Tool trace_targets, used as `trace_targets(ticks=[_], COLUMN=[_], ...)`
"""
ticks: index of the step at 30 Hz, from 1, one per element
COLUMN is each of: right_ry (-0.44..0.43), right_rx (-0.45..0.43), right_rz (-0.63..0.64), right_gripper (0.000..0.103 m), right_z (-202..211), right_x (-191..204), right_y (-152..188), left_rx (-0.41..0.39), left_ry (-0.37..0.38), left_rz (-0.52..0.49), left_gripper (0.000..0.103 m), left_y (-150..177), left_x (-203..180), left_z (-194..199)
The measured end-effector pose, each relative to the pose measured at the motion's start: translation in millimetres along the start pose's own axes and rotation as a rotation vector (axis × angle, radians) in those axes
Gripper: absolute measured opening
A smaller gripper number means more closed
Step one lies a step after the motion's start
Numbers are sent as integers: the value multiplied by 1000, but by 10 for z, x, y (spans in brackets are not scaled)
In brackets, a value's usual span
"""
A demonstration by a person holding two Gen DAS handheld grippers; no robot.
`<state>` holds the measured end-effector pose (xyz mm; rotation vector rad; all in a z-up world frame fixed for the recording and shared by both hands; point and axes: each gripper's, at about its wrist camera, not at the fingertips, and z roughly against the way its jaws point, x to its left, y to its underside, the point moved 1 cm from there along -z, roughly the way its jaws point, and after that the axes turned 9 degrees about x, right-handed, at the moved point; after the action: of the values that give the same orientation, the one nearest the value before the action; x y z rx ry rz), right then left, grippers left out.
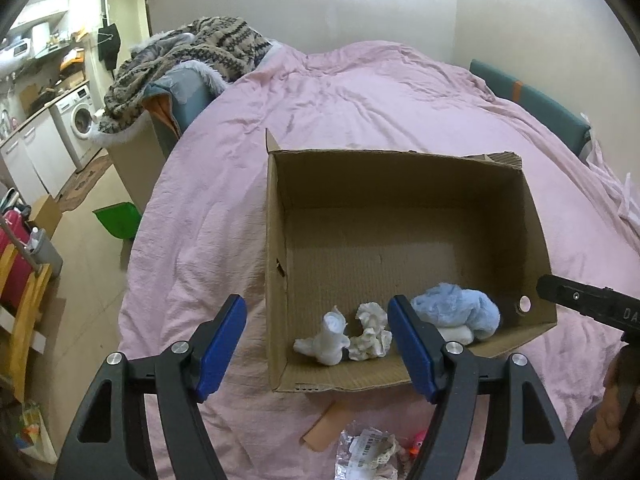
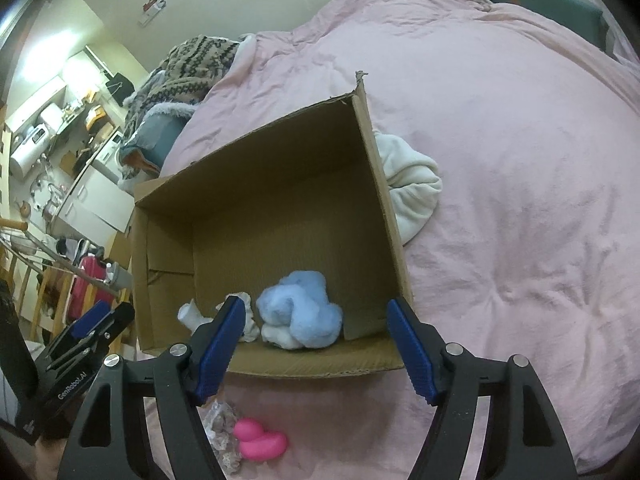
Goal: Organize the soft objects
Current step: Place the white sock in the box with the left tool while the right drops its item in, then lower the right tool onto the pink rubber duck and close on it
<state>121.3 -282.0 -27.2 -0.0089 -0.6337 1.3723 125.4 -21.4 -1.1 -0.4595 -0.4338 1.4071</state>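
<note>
An open cardboard box (image 1: 400, 184) sits on a pink bed. At its near end lie a fluffy blue-and-white bundle (image 1: 460, 314), a cream crumpled piece (image 1: 372, 332) and a white rolled sock (image 1: 326, 338). My left gripper (image 1: 318, 344) is open and empty above the box's near left corner. In the right wrist view the box (image 2: 276, 136) holds the blue bundle (image 2: 300, 310) and the sock (image 2: 192, 314). My right gripper (image 2: 316, 344) is open and empty over the box's near edge. A pink rubber duck (image 2: 260, 442) and a lacy bundle (image 2: 224, 428) lie in front of the box.
A white cloth heap (image 2: 412, 184) lies against the box's right wall. A patterned blanket (image 1: 188, 60) is piled at the bed's far left. A green bin (image 1: 118, 220), a red suitcase (image 1: 12, 264) and a washing machine (image 1: 78, 120) stand on the floor to the left.
</note>
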Motion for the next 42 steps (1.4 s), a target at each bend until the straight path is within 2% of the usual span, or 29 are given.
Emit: trace_targets(ticks=[14,22,34,42], right_ry=[-24,-47,-71,-105], right_rx=[3,7,74,145], right_rz=[-3,42,37,14], right_gripper=[78,77,78,78], right_z=[72,206,129,-53], right_x=[48,176,257,274], right_y=[75,274,554,608], left_rx=[-6,64,121,145], left_ry=[-32,-15,-15,-34], left_rz=[1,35,132,201], left_gripper=[71,71,71,71], left_y=[71,252,563,596], left_x=[64,148,343,463], left_z=[166,327,392,260])
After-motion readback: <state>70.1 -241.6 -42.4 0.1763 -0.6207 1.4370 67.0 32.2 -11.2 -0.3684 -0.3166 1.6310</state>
